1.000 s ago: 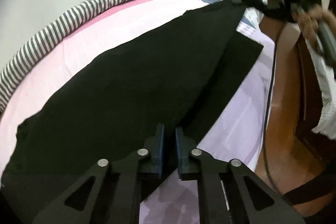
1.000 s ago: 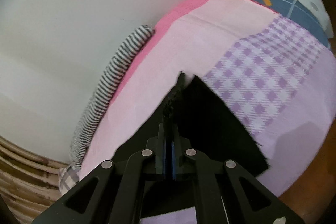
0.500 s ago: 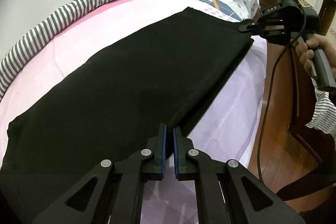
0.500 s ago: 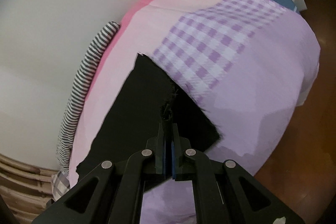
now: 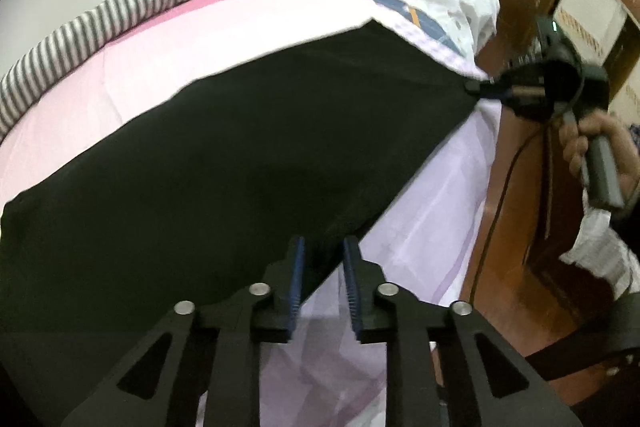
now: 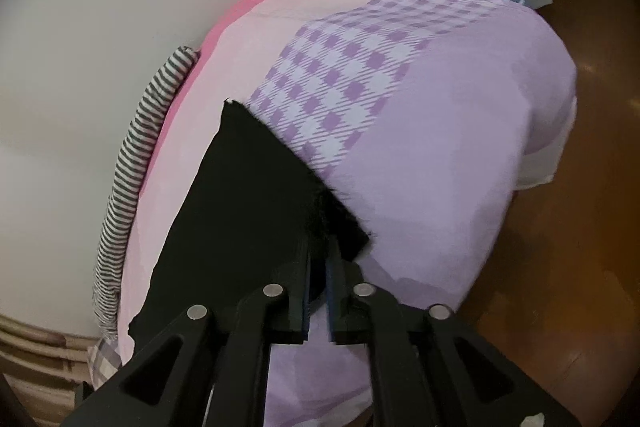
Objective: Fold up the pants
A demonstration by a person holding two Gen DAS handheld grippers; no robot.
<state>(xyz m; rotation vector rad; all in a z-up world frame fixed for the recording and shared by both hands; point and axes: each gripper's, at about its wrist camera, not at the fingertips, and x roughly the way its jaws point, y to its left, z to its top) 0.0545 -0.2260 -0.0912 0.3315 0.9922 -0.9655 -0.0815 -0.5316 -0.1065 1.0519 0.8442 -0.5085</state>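
two layers of black pants [image 5: 248,163] lie flat along the bed [image 5: 168,55], one leg laid over the other, with the near long edge running beside the lilac part of the sheet. the left hand-held gripper [image 5: 322,281] has its jaws parted a little, the edge of the cloth lying between the blue pads [image 5: 297,279] with no grip on it. the right hand-held gripper [image 6: 318,293] stands narrowly open too; a frayed hem corner sits in the gap, and i judge it released or nearly so, though contact is hard to tell. to do this step well, let both ends drop cleanly, back out along the fingers without dragging the top layer, then check that the edges line up before taking the hem for the next fold. a snagged thread at the right could pull the corner askew. a striped bolster [image 5: 100,23] lies along the wall, well apart.
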